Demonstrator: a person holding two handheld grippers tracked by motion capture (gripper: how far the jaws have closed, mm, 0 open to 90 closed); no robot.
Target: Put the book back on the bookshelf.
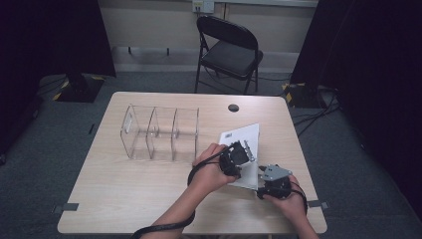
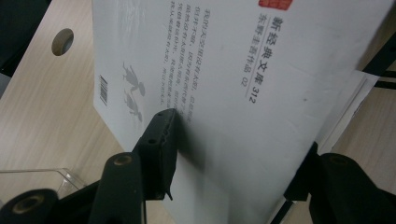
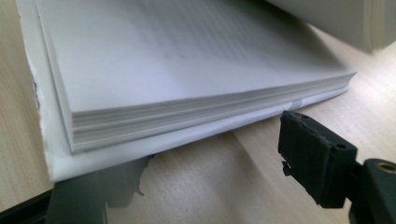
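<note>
White thin paperback book (image 2: 261,116) with smooth cover is clamped by left gripper (image 1: 238,155); right gripper (image 1: 274,180) seems open, its rough jaws astride the near page corner.

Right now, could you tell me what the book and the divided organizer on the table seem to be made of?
Book: paper, with a smooth white printed cover, barcode and stacked page edges showing. Divided organizer: probably clear acrylic or similar plastic; the tabletop shows through its glossy walls.
</note>
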